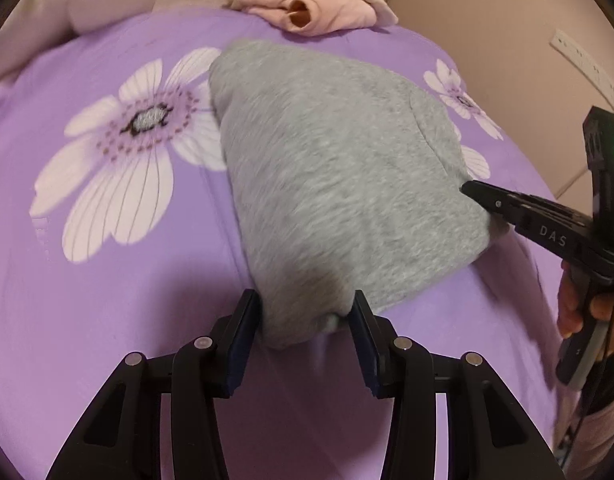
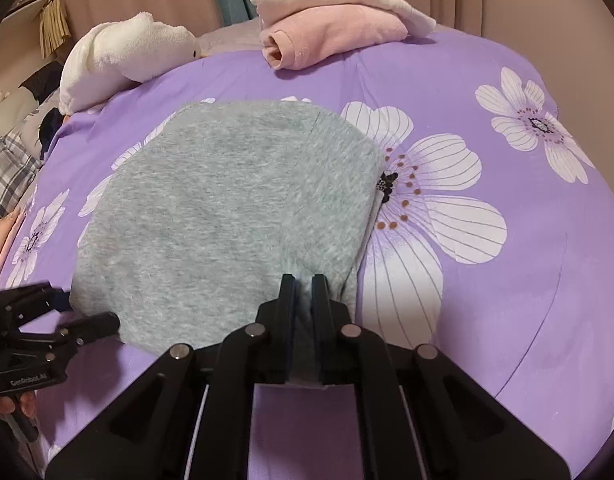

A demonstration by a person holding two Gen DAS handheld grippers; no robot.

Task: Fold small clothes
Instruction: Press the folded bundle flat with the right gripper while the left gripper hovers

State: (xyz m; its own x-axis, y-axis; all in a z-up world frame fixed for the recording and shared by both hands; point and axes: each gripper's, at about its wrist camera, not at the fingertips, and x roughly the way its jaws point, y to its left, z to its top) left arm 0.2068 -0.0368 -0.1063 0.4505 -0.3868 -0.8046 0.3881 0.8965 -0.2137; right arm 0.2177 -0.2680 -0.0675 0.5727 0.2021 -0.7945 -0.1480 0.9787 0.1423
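A folded grey garment (image 1: 339, 184) lies on the purple flowered bedsheet (image 1: 107, 320); it also shows in the right wrist view (image 2: 227, 220). My left gripper (image 1: 305, 312) is open, its jaws standing either side of the garment's near corner. It shows in the right wrist view (image 2: 89, 308) at the garment's left corner. My right gripper (image 2: 304, 292) is shut on the garment's near right edge. In the left wrist view it (image 1: 477, 194) pinches the garment's right corner.
A stack of folded pink and cream clothes (image 2: 339, 28) lies at the far side of the bed, also in the left wrist view (image 1: 307, 0). A white plush toy (image 2: 123, 60) lies at the back left. Curtains and a wall stand behind.
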